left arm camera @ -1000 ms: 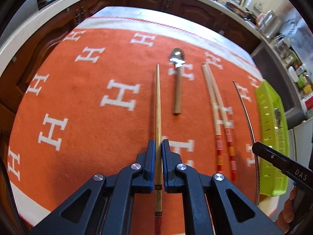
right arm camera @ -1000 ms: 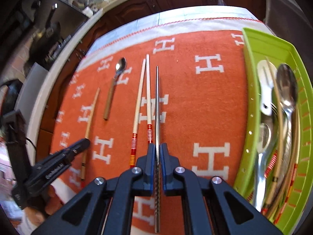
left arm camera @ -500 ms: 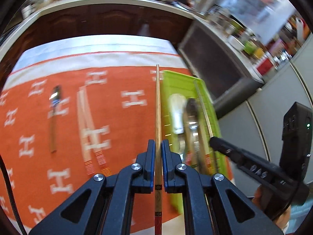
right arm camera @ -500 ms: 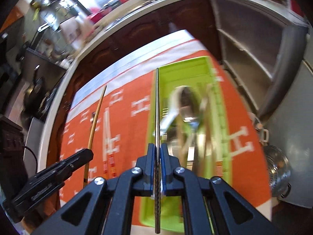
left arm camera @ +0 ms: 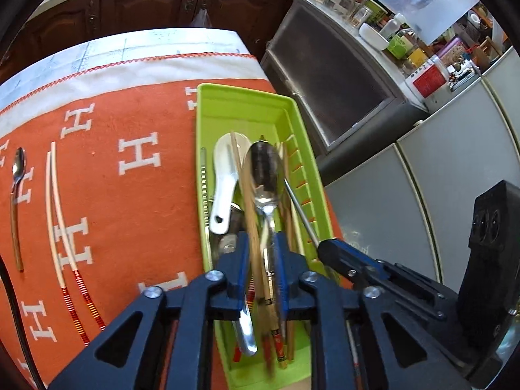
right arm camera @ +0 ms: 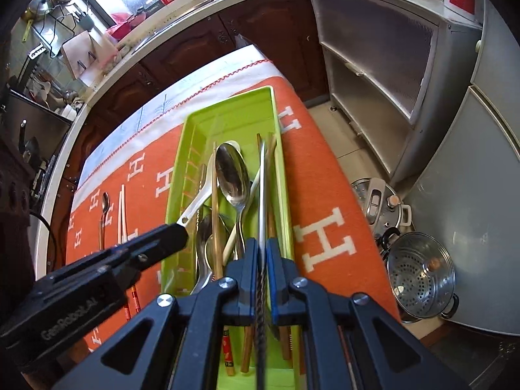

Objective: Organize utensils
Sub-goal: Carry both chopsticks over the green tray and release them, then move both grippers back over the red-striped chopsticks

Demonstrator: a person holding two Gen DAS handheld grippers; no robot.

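Both grippers hover over the green utensil tray (left arm camera: 224, 100) (right arm camera: 227, 113), which holds spoons and chopsticks. My left gripper (left arm camera: 260, 253) has its jaws parted; the wooden chopstick (left arm camera: 248, 201) lies blurred between them, tilted, seemingly loose. My right gripper (right arm camera: 261, 253) has its jaws slightly apart around the metal chopstick (right arm camera: 261, 195), which points along the tray's right side. On the orange cloth lie a pair of white chopsticks (left arm camera: 57, 214) (right arm camera: 122, 214) with red ends and a small wooden-handled spoon (left arm camera: 16, 201) (right arm camera: 103, 214).
The orange H-patterned cloth (left arm camera: 130, 211) covers the table, and the tray sits at its right edge. Beyond that edge are grey cabinets (left arm camera: 422, 178), a steamer pot (right arm camera: 419, 276) and a cooker on the floor. Dark wood cabinets stand behind.
Both grippers moved from over the cloth to above the tray, each carrying its chopstick. The left jaws have opened, and the wooden chopstick has tilted. The right jaws have eased apart.
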